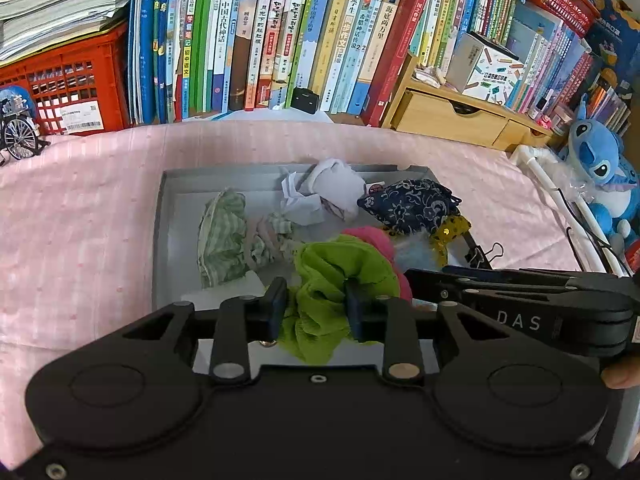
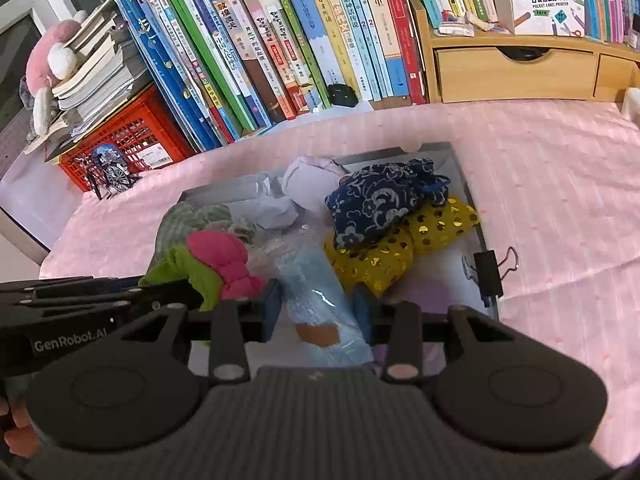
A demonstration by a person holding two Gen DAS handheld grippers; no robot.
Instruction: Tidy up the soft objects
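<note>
A grey shallow box [image 1: 168, 184] on the pink cloth holds soft things. My left gripper [image 1: 316, 304] has its fingers around a lime-green ruffled cloth [image 1: 336, 272] with a pink part [image 1: 372, 240] behind it. My right gripper [image 2: 316, 308] has its fingers around a light blue plastic-wrapped item [image 2: 320, 300]. The same green and pink cloth [image 2: 216, 256] shows at left in the right wrist view. A navy floral pouch [image 1: 408, 204] [image 2: 376, 200], yellow sequin fabric [image 2: 396, 244], a white sock roll [image 1: 336, 184] and a green striped cloth [image 1: 222, 236] lie in the box [image 2: 460, 168].
Books [image 1: 280, 36] line the back, with a red crate [image 1: 68, 80] at left and a wooden drawer unit [image 1: 452, 120] at right. A blue plush toy [image 1: 600, 160] and white rail stand at far right. A black binder clip [image 2: 490, 272] grips the box's right edge.
</note>
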